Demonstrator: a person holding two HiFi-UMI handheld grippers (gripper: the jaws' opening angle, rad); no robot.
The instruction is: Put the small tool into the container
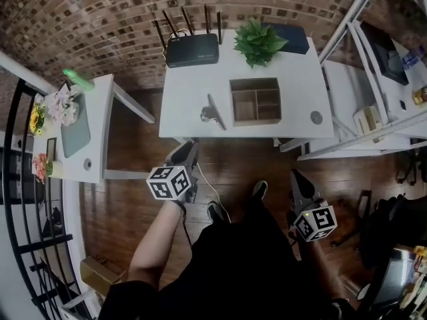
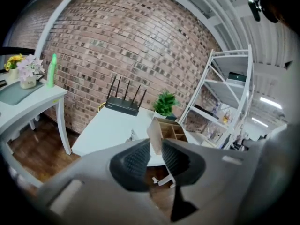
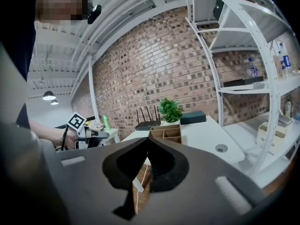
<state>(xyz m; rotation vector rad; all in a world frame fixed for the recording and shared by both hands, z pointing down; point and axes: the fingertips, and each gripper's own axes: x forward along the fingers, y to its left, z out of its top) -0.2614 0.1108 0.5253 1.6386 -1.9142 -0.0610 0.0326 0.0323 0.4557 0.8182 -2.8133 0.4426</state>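
Grey, smooth-moulded jaws of the left gripper [image 2: 156, 146] are filling the lower half of the left gripper view. Their black pads [image 2: 136, 161], ribbed with a fine grid, are standing a narrow gap apart and are holding nothing. In the right gripper view the right gripper [image 3: 146, 140] is showing the same grey shell and black pads, with the tips meeting at the top of the gap and nothing caught between them.

From the head view both grippers are hanging over the dark, glossy wooden floor [image 1: 133, 199] in the lower half of the frame, short of the white table [image 1: 193, 92]. Each is pointing up the frame toward it.

On that flat, matte tabletop the small tool [image 1: 213, 112] is lying near the front edge. It is a grey, metallic-looking piece with a thin straight blade and a bulkier part at its left; its exact type is too small to tell. It is sitting just left of the container [image 1: 255, 101], an open, square, light-wood box divided into compartments, and it is not inside it. The tool is lying up-frame and slightly right of the left gripper, well apart from its jaws.

At the table's far edge a black router [image 1: 192, 49] with four thin antennas is standing beside a spiky green plant [image 1: 259, 42], against a rough red-brown brick wall [image 1: 100, 19].
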